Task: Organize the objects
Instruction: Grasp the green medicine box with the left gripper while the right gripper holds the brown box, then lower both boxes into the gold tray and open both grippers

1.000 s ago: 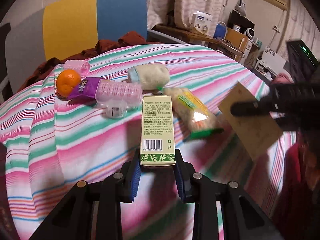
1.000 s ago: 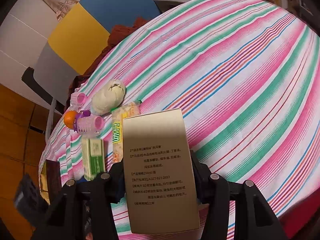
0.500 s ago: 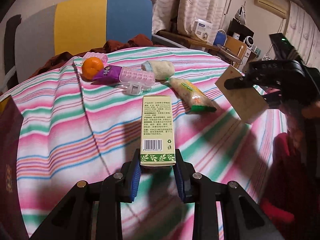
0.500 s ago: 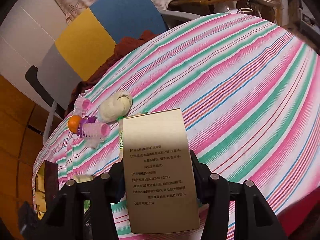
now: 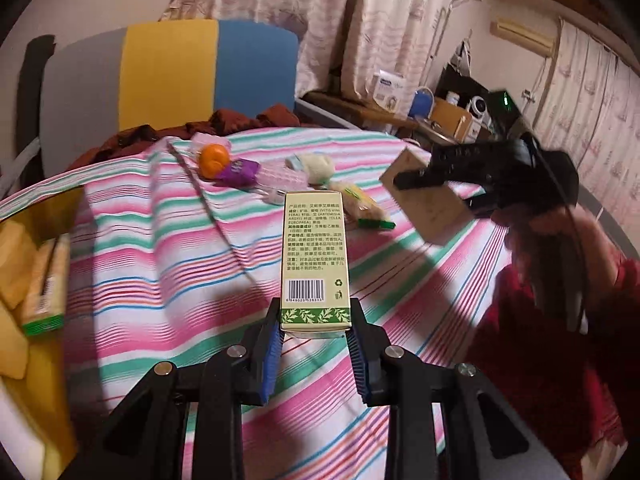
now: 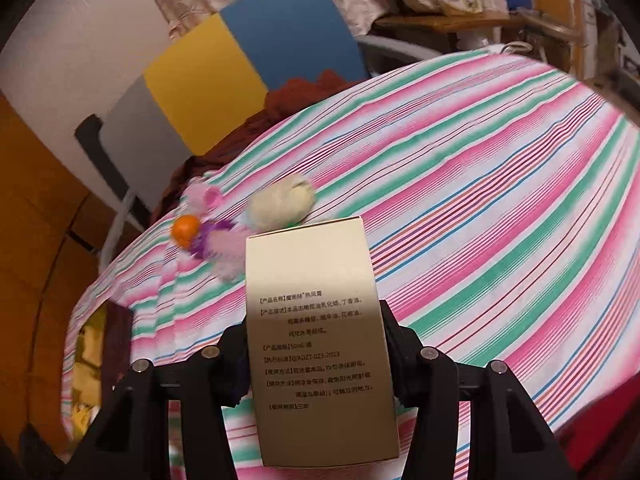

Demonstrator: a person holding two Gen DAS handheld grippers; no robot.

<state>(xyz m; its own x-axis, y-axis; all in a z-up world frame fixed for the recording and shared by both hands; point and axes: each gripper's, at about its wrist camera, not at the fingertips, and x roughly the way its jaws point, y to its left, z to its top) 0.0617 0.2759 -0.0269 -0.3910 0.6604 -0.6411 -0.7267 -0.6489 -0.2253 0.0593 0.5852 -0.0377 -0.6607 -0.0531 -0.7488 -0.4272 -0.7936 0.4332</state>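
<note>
My left gripper (image 5: pixel 315 334) is shut on a tall cream box with a green leaf band (image 5: pixel 315 258), held above the striped tablecloth (image 5: pixel 160 264). My right gripper (image 6: pixel 316 344) is shut on a wider gold box with printed text (image 6: pixel 316 340); from the left wrist view that gold box (image 5: pixel 428 210) hangs at the right in the right gripper (image 5: pixel 404 182). Left on the cloth lie an orange (image 5: pixel 215 156), a purple-labelled pink bottle (image 5: pixel 256 174), a cream pouch (image 5: pixel 318 166) and a snack packet (image 5: pixel 362 206).
A yellow container (image 5: pixel 12 276) with a green-ended packet (image 5: pixel 44 280) sits at the table's left edge. A chair with grey, yellow and blue panels (image 5: pixel 172 76) stands behind, dark red cloth (image 5: pixel 240 120) draped on it. A red sleeve (image 5: pixel 560 340) fills the right.
Both grippers have pulled back and risen from the items on the cloth, each still carrying its box. The yellow container has come into the left wrist view at the left.
</note>
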